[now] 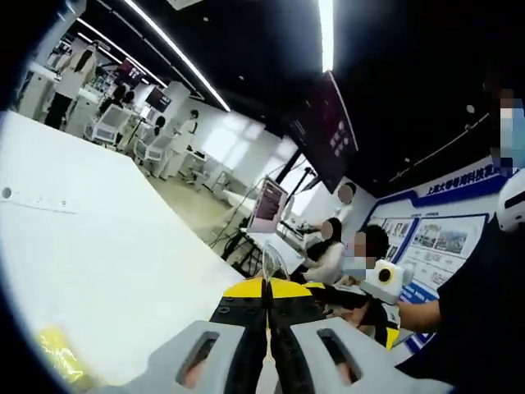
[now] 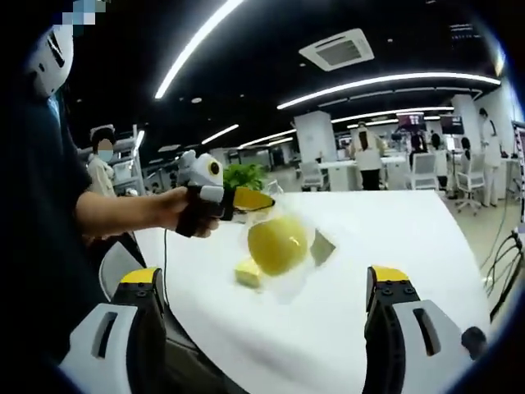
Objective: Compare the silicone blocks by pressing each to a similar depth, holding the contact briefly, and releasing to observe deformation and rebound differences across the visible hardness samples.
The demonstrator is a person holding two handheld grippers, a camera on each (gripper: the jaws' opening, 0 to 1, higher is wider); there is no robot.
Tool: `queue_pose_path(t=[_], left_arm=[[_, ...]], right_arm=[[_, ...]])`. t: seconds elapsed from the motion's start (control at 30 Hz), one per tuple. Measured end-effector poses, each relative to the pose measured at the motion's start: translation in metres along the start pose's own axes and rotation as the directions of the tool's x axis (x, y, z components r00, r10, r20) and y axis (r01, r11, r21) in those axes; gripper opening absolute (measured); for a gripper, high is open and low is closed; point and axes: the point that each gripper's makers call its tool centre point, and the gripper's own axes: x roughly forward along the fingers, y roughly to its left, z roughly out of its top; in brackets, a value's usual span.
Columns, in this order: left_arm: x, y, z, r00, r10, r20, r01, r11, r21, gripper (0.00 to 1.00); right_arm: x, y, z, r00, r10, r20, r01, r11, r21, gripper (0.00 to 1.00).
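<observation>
- Right gripper (image 2: 267, 328), right gripper view: its two grey, yellow-tipped jaws rise from the bottom edge set wide apart, with nothing between them.
- White table (image 2: 394, 238): it lies beyond the jaws and runs toward the far office.
- Yellow round silicone sample (image 2: 277, 245) in a clear wrapper: it hangs above the table between the two grippers; a small yellow block (image 2: 248, 272) sits just below-left of it and a pale block (image 2: 321, 246) just to its right.
- Left gripper (image 2: 246, 199), same view: held in the person's hand (image 2: 182, 212), its yellow tips are pinched on the top of the clear wrapper.
- Left gripper (image 1: 267, 300), left gripper view: the jaws meet at their yellow tips on a thin clear edge of the wrapper (image 1: 271, 261), above the table (image 1: 107, 246).
- Background: seated people (image 1: 332, 246) and office chairs (image 2: 426, 172) stand well beyond the table.
</observation>
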Motion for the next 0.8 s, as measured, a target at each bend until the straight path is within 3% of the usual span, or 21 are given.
queue_pose_path(t=[0.1,0.27,0.4,0.6,0.73,0.8], left_arm=[[0.007,0.004,-0.002,1.0,0.007,-0.001,-0.007,1.0,-0.015,0.0],[0.016,0.024,0.0,0.996,0.062,0.059,-0.056,0.994,-0.097,0.0],[0.025,0.05,-0.007,0.983,0.141,0.12,-0.11,0.965,-0.236,0.0],[0.029,0.085,-0.032,0.972,0.214,0.092,-0.173,0.928,-0.329,0.0],[0.02,0.117,-0.046,0.944,0.32,0.08,-0.268,0.885,-0.38,0.0],[0.013,0.133,-0.046,0.916,0.386,0.112,-0.318,0.867,-0.384,0.0]], right_arm=[[-0.006,-0.002,-0.004,1.0,-0.019,-0.004,0.019,1.0,0.02,0.95],[-0.012,-0.009,-0.015,0.998,-0.052,-0.033,0.053,0.998,0.023,0.93],[-0.017,-0.013,-0.018,0.997,-0.063,-0.047,0.064,0.997,0.032,0.91],[-0.025,-0.019,-0.012,0.997,-0.071,-0.035,0.072,0.997,0.041,0.9],[-0.027,-0.026,-0.012,0.996,-0.082,-0.037,0.083,0.995,0.05,0.89],[-0.026,-0.027,-0.013,0.996,-0.081,-0.042,0.084,0.995,0.058,0.88]])
